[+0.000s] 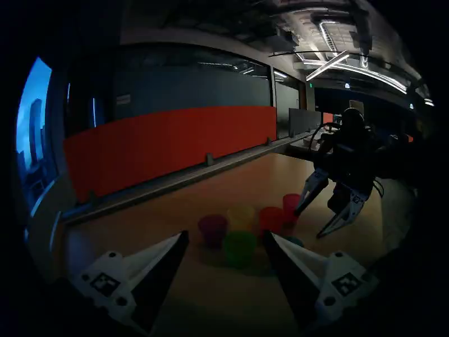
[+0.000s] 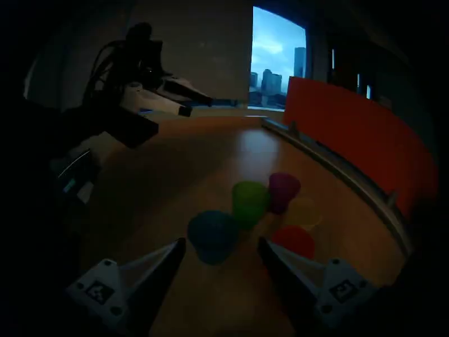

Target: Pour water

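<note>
Cluster of small cups stands upright, mouths up, mid-counter (image 1: 252,174); whether any holds water is too dark to tell.

Left gripper (image 1: 225,234): jaws apart, holding nothing. The green cup (image 1: 239,247) sits dead ahead of it, in line with the gap between the jaws and nearest to them. Purple cup (image 1: 213,227), yellow cup (image 1: 241,216) and red cup (image 1: 271,218) stand just behind the green one; a pink cup (image 1: 291,203) is farther right.

Right gripper (image 2: 220,240): jaws apart, empty. The blue cup (image 2: 212,236) is straight ahead and closest to it, just short of the jaw tips; the green cup is behind it; the red cup is off by the right jaw.

The 2 grippers face the cluster from opposite sides. In my judgement neither has started a grasp. Left is nearer green, right is nearer blue. The cups' long axis is vertical, so a level approach with 1 jaw on each side of the wall fits.

Risk: the cups crowd each other, some touching or nearly so, so a wide jaw could knock a neighbour over. A red panel (image 1: 168,140) runs along the counter's far edge, well apart from the cups.
</note>
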`<state>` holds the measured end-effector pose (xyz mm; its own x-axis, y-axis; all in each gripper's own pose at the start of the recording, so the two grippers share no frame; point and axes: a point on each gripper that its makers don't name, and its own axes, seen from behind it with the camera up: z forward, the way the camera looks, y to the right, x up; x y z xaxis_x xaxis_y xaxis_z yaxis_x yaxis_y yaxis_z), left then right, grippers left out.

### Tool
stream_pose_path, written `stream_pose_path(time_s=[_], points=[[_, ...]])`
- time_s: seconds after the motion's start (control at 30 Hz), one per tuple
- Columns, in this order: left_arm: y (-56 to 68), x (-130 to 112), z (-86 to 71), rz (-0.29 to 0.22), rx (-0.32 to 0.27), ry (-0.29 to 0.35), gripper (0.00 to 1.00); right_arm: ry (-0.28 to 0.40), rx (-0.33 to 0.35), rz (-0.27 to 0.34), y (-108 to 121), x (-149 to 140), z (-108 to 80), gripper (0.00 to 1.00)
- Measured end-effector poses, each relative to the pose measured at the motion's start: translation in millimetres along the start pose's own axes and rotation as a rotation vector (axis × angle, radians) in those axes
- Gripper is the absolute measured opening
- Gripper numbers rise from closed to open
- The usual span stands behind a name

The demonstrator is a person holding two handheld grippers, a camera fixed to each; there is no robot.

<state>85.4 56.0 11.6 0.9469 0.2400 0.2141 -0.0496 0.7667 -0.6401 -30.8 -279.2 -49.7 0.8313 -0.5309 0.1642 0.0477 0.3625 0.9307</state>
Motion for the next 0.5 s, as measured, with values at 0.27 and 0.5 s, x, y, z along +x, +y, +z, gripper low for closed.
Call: stream_pose_path(time_s=[0.27, 0.5], points=[[-3.7, -5.3, 1.7, 0.001, 0.002, -0.009, 0.98, -0.019, 0.015, -0.002, -4.8, -10.7, 18.8, 0.99], [-8.2, -12.4, 2.8, -0.005, 0.005, -0.020, 0.98, -0.028, 0.024, -0.004, -6.1, -16.0, 34.4, 0.99]])
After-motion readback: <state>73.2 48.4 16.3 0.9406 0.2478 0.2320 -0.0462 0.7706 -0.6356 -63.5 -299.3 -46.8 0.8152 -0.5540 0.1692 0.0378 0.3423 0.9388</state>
